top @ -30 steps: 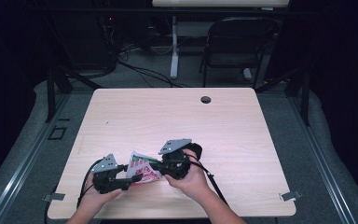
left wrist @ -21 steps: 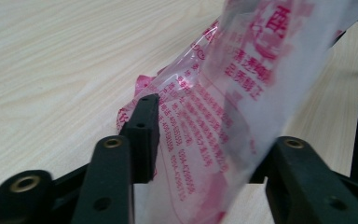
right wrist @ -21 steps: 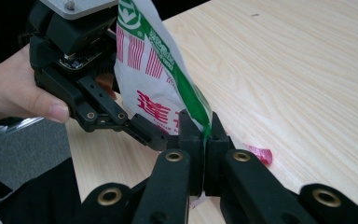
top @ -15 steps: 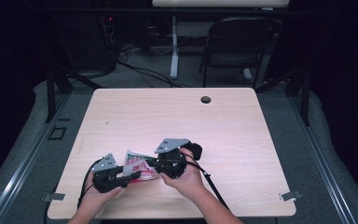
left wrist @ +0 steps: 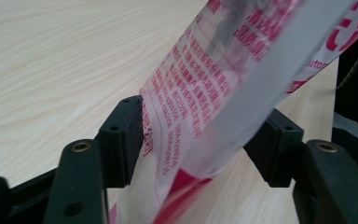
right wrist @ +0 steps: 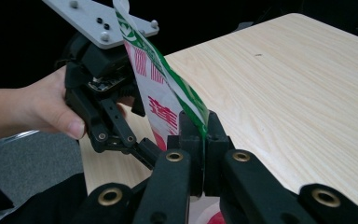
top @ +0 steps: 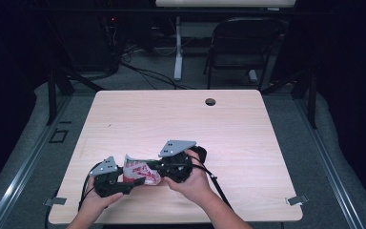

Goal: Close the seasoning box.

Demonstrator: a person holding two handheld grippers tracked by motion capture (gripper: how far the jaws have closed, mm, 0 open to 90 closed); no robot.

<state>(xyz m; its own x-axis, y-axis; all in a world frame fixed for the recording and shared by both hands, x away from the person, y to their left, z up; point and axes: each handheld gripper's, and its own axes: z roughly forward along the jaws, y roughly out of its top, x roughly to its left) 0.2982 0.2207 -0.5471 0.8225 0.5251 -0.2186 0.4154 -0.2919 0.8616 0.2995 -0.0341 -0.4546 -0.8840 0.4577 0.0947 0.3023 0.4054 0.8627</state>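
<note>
Presently: plastic bag (top: pixel 140 171) held between two claws near the bench's (top: pixel 248 143) front edge.
Right claw (right wrist: pixel 204 135) clamps the bag's edge; left claw (left wrist: pixel 205 140), jaws just opened wide, straddles it unpressed; long axis runs left-right.

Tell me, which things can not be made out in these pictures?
- Thin white plastic bag with red print: its top and bottom are cut off by the edges of the left gripper view, and the lower part is blurred.
- Bag's contents: hidden in the high view by the left gripper and right gripper.

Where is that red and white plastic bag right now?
In the high view, the plastic bag is near the table's front edge, left of centre, between the left gripper and right gripper.
</note>
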